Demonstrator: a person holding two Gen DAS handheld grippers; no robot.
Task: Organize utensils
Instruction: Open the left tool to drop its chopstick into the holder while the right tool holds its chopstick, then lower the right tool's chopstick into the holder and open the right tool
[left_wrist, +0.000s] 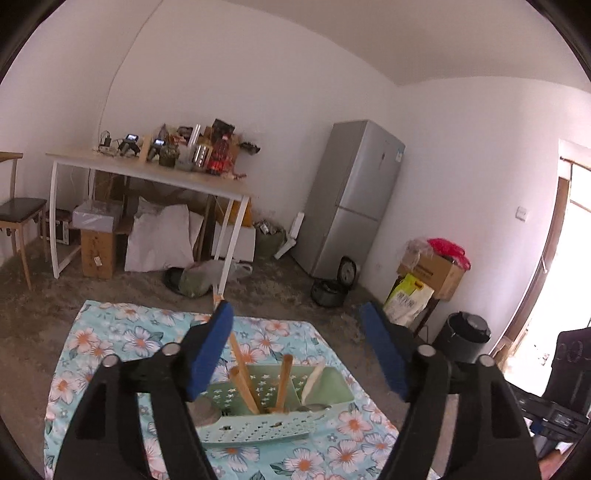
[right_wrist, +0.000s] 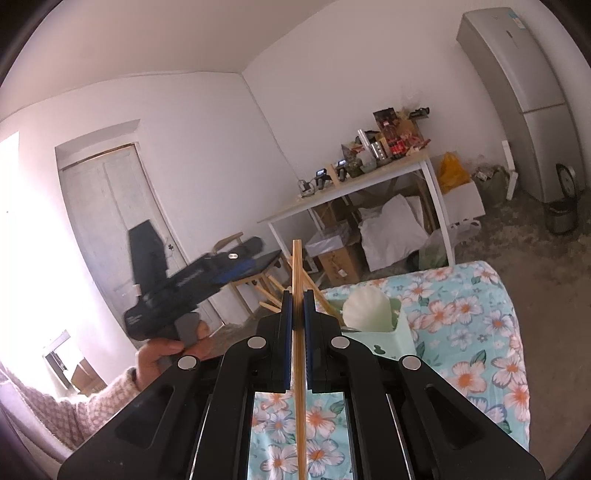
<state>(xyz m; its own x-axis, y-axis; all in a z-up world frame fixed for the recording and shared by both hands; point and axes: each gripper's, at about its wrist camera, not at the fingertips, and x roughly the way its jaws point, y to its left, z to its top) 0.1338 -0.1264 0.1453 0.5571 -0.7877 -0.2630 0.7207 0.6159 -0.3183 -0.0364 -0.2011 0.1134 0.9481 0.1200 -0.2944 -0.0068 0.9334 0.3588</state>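
My left gripper (left_wrist: 295, 308) is open, its blue pads (left_wrist: 218, 350) spread wide with nothing pressed between them. It hovers just above a pale green utensil holder (left_wrist: 325, 384) on the floral cloth. In the holder stand wooden chopsticks (left_wrist: 243, 380), a wooden handle (left_wrist: 283, 380) and a white spoon (left_wrist: 312, 376). My right gripper (right_wrist: 297, 295) is shut on a single chopstick (right_wrist: 297, 258), which stands upright between the pads. Beyond it to the right are the holder (right_wrist: 399, 339) and the white scalloped spoon (right_wrist: 365, 306). A hand (right_wrist: 159, 350) in a pink sleeve holds the left gripper at the left.
The turquoise floral cloth (left_wrist: 110, 332) covers the work table, with its edge (right_wrist: 513, 314) falling to a rough floor. Behind are a cluttered white table (left_wrist: 147, 170), a grey fridge (left_wrist: 354, 192), a chair (left_wrist: 18, 210), a black bin (left_wrist: 465, 332) and boxes (left_wrist: 432, 273).
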